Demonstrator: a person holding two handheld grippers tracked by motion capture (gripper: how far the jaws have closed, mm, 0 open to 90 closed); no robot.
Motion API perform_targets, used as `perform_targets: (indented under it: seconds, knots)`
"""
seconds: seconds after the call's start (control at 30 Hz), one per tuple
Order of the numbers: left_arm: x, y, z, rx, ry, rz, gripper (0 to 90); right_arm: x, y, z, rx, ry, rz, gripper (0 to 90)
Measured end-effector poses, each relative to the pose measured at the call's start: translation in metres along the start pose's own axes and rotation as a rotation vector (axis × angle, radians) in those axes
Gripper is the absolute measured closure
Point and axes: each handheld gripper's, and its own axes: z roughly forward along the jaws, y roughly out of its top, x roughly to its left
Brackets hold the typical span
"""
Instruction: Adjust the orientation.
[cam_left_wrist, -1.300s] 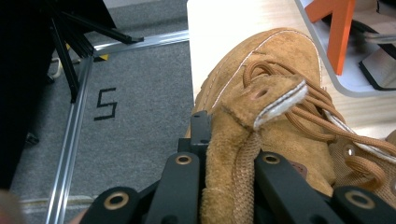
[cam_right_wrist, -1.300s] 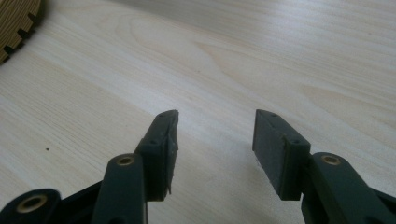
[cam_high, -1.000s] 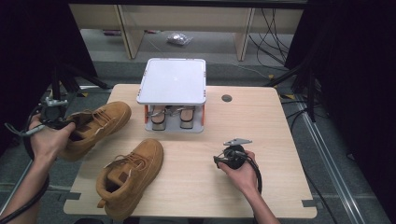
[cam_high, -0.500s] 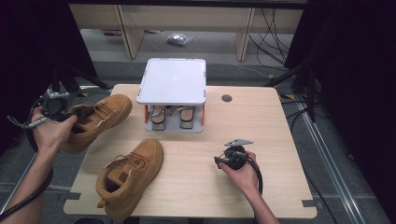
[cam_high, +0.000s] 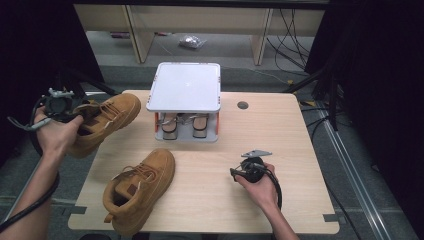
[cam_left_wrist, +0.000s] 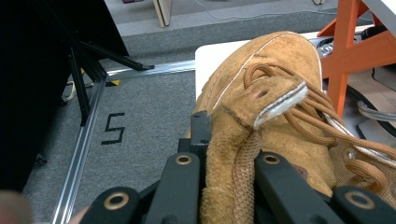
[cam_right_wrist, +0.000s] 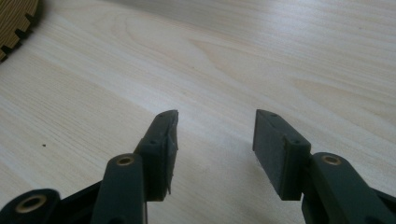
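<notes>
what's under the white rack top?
Under the white rack top: a pair of shoes on the lower shelf, toes facing the person. Their rear parts are covered by the top.

Light wooden table (cam_high: 300, 130) on grey carpet floor (cam_high: 100, 75), dark curtains (cam_high: 380, 75) around.

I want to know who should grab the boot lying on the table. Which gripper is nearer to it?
Right, narrowly. The right gripper rests open on the table just to the right of the lying boot; the left gripper is raised at the far left edge, clamping the other boot.

tan suede boot (cam_high: 102, 122), laced, held off the table's left edge
</notes>
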Motion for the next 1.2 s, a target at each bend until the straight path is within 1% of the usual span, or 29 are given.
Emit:
perform_targets:
  seconds: [0.2, 0.23, 0.3, 0.33, 0.4, 0.43, 0.47, 0.53, 0.6, 0.67, 0.8, 0.87, 1.13, 1.17, 1.2]
  knots:
    - [-0.001, 0.005, 0.001, -0.007, 0.004, -0.013, 83.4, -0.001, 0.0, 0.001, -0.006, 0.003, 0.001, 50.6]
    - [-0.001, 0.005, 0.001, -0.009, 0.005, -0.013, 83.4, -0.001, -0.001, 0.001, -0.011, 0.015, -0.001, 50.6]
    - [-0.001, 0.006, 0.001, -0.011, 0.003, -0.016, 83.4, -0.001, -0.001, 0.001, -0.011, 0.012, 0.0, 50.6]
    - [-0.001, 0.008, 0.001, -0.014, 0.002, -0.02, 83.4, -0.001, -0.001, 0.0, -0.003, -0.002, 0.004, 50.6]
    - [-0.001, 0.009, 0.001, -0.014, 0.003, -0.024, 83.4, -0.001, -0.001, 0.0, -0.003, -0.002, 0.002, 50.6]
    - [0.0, 0.01, 0.001, -0.018, 0.003, -0.026, 83.4, -0.002, -0.001, 0.001, -0.019, -0.001, -0.008, 50.6]
    - [0.0, 0.011, 0.001, -0.02, 0.006, -0.03, 83.4, -0.002, -0.001, 0.001, -0.01, 0.001, -0.015, 50.6]
    - [-0.001, 0.013, 0.0, -0.024, 0.007, -0.03, 83.4, -0.002, -0.001, 0.001, -0.01, 0.001, -0.016, 50.6]
    - [-0.001, 0.015, -0.001, -0.026, 0.009, -0.03, 83.4, 0.0, -0.002, 0.0, 0.001, -0.002, 0.006, 50.6]
    - [-0.001, 0.017, -0.002, -0.028, 0.012, -0.032, 83.4, 0.0, -0.002, 0.001, 0.0, -0.002, 0.009, 50.6]
    - [-0.002, 0.02, -0.002, -0.04, 0.015, -0.034, 83.4, 0.0, -0.002, 0.0, -0.002, -0.002, 0.005, 50.6]
    - [-0.003, 0.022, -0.002, -0.038, 0.016, -0.031, 83.4, 0.0, -0.003, 0.001, -0.003, -0.002, 0.005, 50.6]
    - [-0.005, 0.028, -0.002, -0.048, 0.008, -0.045, 83.4, -0.001, -0.003, 0.001, -0.001, -0.004, 0.005, 50.6]
    - [-0.006, 0.029, -0.002, -0.05, 0.009, -0.047, 83.4, -0.003, -0.003, 0.001, -0.013, -0.004, -0.014, 50.6]
    - [-0.006, 0.03, -0.002, -0.051, 0.01, -0.046, 83.4, -0.002, -0.003, 0.002, -0.012, 0.006, 0.002, 50.6]
